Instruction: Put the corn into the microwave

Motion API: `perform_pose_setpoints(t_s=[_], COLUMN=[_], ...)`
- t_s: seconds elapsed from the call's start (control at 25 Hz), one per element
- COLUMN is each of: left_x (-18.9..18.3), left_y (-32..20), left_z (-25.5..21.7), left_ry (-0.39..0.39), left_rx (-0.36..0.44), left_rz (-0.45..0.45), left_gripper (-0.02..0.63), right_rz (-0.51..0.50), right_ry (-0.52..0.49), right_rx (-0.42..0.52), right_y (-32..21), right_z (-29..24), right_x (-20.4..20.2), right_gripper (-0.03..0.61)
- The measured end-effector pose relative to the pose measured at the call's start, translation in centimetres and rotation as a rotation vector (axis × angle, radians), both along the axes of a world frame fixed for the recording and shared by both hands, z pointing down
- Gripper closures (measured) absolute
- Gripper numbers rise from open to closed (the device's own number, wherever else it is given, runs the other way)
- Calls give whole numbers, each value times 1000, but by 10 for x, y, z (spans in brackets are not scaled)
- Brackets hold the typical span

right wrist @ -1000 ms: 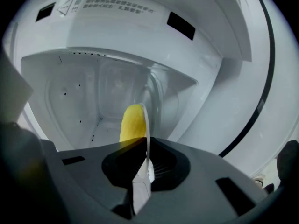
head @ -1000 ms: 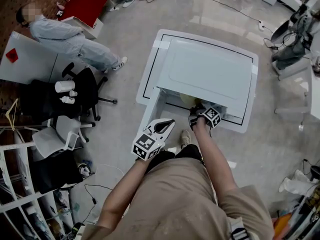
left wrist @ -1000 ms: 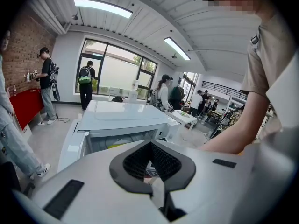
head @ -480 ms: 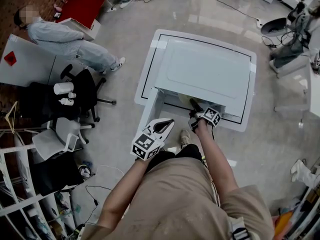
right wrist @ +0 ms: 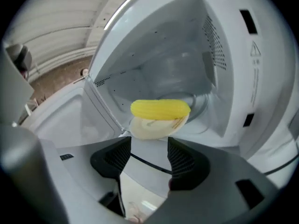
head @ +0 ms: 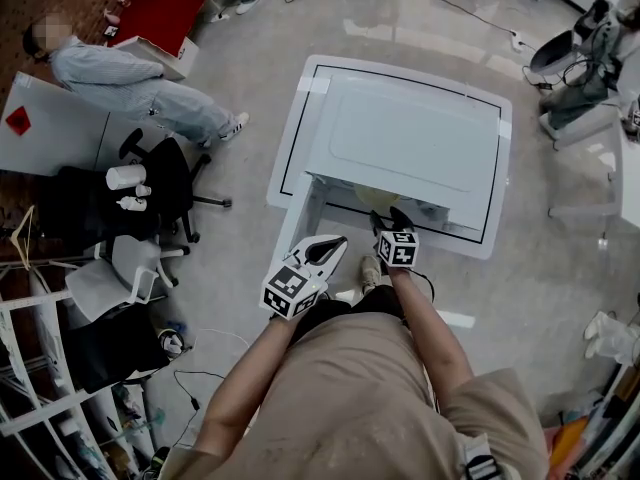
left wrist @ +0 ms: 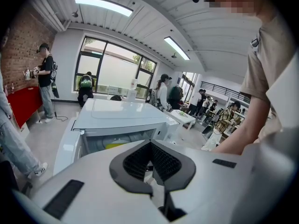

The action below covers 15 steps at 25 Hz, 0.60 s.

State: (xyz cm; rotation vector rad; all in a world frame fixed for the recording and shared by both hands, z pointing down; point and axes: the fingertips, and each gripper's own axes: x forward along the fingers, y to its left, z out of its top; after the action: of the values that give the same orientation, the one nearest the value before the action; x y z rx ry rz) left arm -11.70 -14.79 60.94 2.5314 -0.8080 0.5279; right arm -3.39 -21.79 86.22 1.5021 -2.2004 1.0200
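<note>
Corn [right wrist: 160,109] beyond, not between, just-parted right tongs [right wrist: 148,140]

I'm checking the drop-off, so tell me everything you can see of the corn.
The corn is a whole yellow cob, lying level and crosswise in the right gripper view. It rests on a pale cream piece, either husk or dish, I cannot tell which, inside the open microwave. Nothing grips it. The right tool sits just short of it, and its jaws have just been opening wide with nothing between them.
</note>
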Motion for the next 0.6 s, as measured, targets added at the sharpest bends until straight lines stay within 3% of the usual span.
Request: perform_pose_setpoints(t_s=[0.12,0.2,0.6], left_x=[1,1,-4], left_y=[0,1,3], left_z=[-1,-1,0], left_ry=[1,1,-7], left_rx=[-1,-1,-4], left_rz=[0,-1,-16], left_gripper=[612,612,612], right_rz=[-30,-42,-94], right_ry=[184,250,396], right_rx=[51,69,107], right_y=[-7,-10,-23], right_z=[-7,-13,-13], right_x=[5,5,-3], right_gripper=[345,345,345])
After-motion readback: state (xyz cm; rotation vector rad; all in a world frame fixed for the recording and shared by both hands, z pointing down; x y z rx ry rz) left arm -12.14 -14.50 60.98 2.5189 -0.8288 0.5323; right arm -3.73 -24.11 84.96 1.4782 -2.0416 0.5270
